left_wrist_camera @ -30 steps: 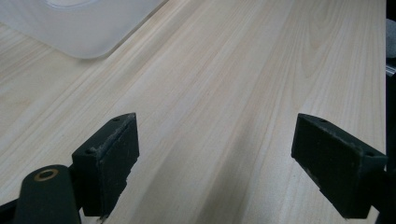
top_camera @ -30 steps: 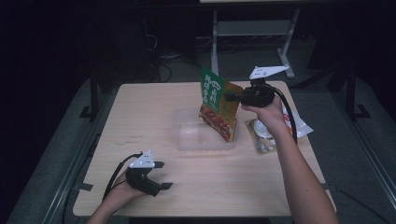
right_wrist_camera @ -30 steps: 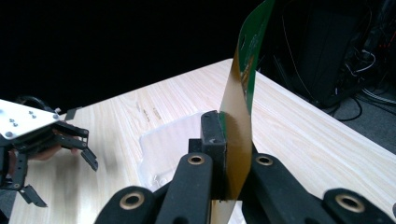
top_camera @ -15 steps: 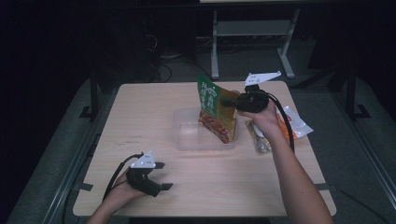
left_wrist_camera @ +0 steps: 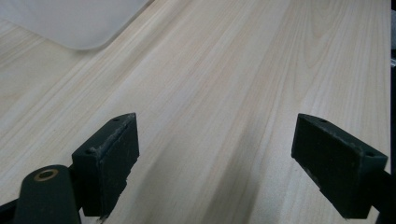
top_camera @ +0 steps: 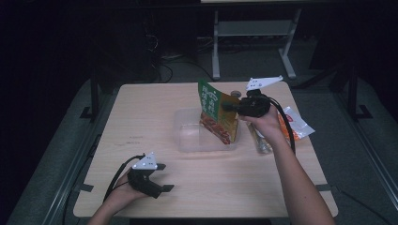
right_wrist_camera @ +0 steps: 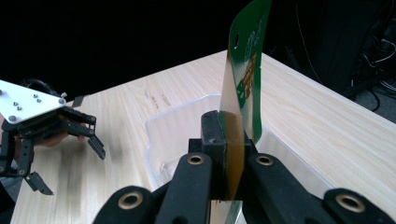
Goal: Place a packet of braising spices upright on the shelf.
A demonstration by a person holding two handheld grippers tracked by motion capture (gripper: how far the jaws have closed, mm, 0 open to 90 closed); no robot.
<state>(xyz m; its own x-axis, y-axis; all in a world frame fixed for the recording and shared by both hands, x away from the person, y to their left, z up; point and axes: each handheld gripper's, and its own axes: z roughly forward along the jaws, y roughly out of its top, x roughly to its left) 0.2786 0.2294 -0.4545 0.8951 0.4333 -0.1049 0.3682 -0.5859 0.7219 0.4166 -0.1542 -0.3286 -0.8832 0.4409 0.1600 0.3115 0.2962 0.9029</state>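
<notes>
**A:** Surface?

**B:** A pale wood-grain table point(top_camera: 155, 117), square-cornered, on a dark grey floor point(top_camera: 56, 154). The room beyond is unlit; a white metal frame point(top_camera: 248, 33) stands past the far edge, with cables on the floor beside it.

**A:** What lies on it?

**B:** A clear tub point(top_camera: 195, 136) near the middle. At the right edge, a clear bottle point(top_camera: 261, 140) lying down and an orange-and-white packet point(top_camera: 295, 124), close together.

**A:** Right gripper?

**B:** The right gripper point(top_camera: 229, 105) is raised over the tub's far right side, jaws closed tight on a green and orange pouch point(top_camera: 216, 115). The pouch hangs tilted, its lower end down inside the tub. In the right gripper view it stands edge-on between the jaws, green top uppermost.

**A:** Left gripper?

**B:** The left gripper point(top_camera: 163, 176) sits low at the near left of the table, well apart from the tub. Jaws spread wide, nothing between them but bare wood.
</notes>
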